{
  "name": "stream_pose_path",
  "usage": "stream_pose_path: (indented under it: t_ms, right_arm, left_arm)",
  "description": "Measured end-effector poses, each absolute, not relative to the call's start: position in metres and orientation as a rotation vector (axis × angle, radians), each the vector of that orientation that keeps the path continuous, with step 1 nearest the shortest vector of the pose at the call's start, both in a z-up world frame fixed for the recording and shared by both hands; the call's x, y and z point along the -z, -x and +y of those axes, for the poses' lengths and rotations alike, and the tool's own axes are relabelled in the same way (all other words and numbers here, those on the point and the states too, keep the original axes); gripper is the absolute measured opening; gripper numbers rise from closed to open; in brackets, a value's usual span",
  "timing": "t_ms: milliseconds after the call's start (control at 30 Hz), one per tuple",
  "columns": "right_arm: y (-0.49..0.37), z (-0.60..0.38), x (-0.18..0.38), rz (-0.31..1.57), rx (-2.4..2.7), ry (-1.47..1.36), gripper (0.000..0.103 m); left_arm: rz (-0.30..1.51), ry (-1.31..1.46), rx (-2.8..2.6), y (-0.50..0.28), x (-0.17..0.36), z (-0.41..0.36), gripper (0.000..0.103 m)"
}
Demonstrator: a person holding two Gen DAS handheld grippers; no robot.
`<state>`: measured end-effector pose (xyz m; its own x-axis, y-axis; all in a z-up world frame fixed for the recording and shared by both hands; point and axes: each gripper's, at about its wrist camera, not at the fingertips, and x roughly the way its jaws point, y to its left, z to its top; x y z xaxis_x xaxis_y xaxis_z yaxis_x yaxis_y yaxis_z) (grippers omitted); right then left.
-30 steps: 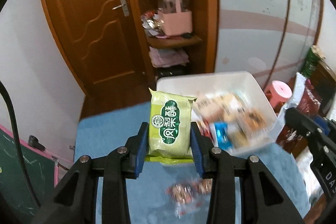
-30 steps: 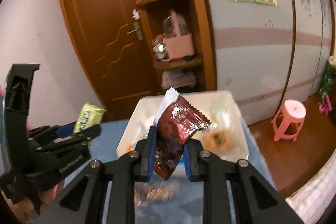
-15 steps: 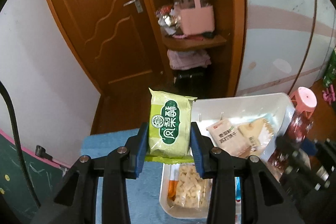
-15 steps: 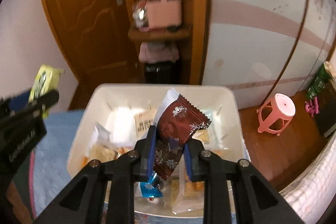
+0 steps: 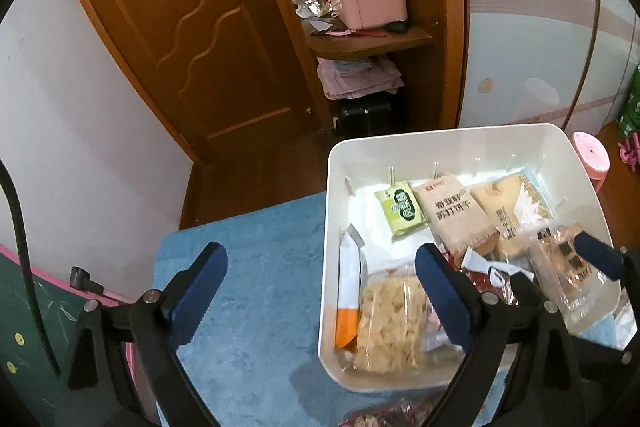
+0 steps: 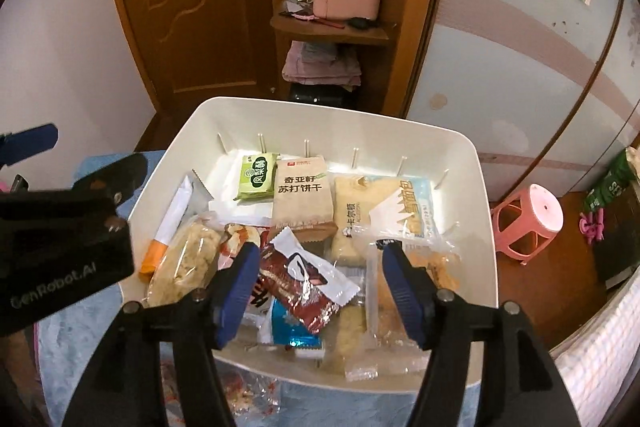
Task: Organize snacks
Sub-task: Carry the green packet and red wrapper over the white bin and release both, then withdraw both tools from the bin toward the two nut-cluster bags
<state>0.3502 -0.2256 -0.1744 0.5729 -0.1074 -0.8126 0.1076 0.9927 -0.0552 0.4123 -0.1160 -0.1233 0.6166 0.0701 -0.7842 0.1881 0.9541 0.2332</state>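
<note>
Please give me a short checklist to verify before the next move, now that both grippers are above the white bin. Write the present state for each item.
1. Left gripper empty, jaws opening: ok.
2. Right gripper empty, jaws opening: ok.
3. Green packet lies flat inside the bin: ok.
4. Red packet lies in the bin, between the right jaws but untouched by the pads: ok.
5. No snacks left outside the bin: not ok, a clear packet lies on the blue cloth in front.
6. Free way to that packet: cannot tell.

The tan cracker pack (image 6: 303, 195) in the white bin (image 6: 476, 195) says "奇亚籽 苏打饼干", and the left gripper (image 6: 60, 247) says "GenRobot.AI".
</note>
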Motion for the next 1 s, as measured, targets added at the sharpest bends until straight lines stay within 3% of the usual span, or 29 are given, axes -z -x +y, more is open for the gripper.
stream_pose_path:
  t_ms: [1000]
  right_arm:
    - [-0.234, -0.183, 0.083, 0.743, 0.158, 0.027, 0.064]
  left_arm:
    - [0.769, -0.135, 0.200, -0.272, 0.048, -0.038, 0.095]
